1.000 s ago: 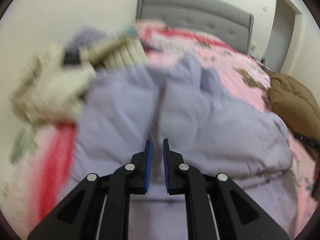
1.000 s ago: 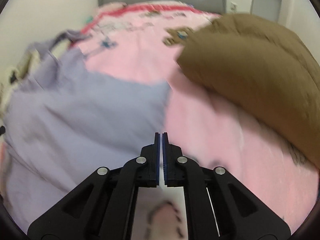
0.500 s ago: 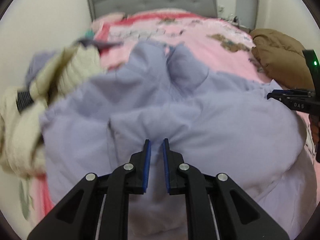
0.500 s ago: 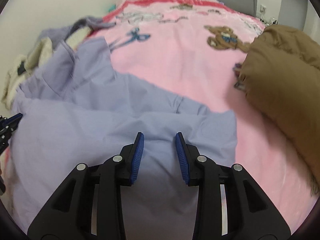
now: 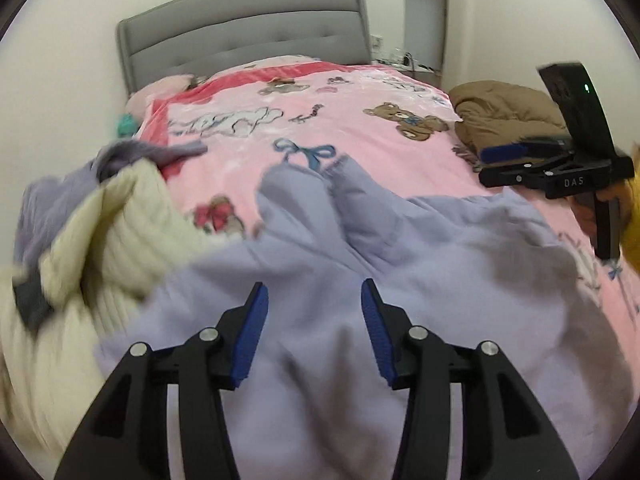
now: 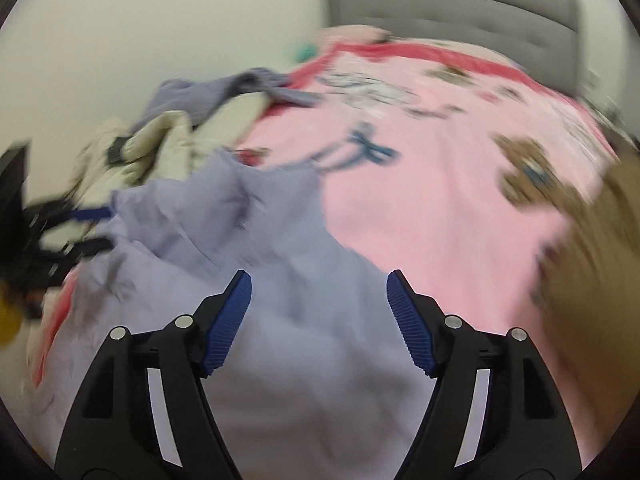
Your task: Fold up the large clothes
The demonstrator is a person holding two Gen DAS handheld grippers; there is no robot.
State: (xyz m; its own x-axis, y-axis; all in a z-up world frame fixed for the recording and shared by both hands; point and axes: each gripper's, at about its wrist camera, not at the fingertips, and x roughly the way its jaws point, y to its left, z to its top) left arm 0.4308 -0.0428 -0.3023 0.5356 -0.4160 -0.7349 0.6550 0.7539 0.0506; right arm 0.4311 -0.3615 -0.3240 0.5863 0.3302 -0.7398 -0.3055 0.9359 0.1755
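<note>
Right tool opening, empty — above lavender garment.

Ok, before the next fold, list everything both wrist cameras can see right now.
lavender garment: one, pale purple, spread on the bed under both grippers, nothing gripping it.
cream knit: one, off-white, piled at the bed's left edge.
grey-purple garment: one, beyond the cream knit.
brown bundle: one, tan, at the bed's right side.
bedspread: one, pink with bears and bows.
headboard: one, grey, padded, against the wall.
teal item: one, small, by the pillow; too small to identify.
left gripper: black, blue fingers, opening over the lavender garment.
right gripper: black, blue fingers, opening, empty.
hand: one, holding the right gripper's handle.
</note>
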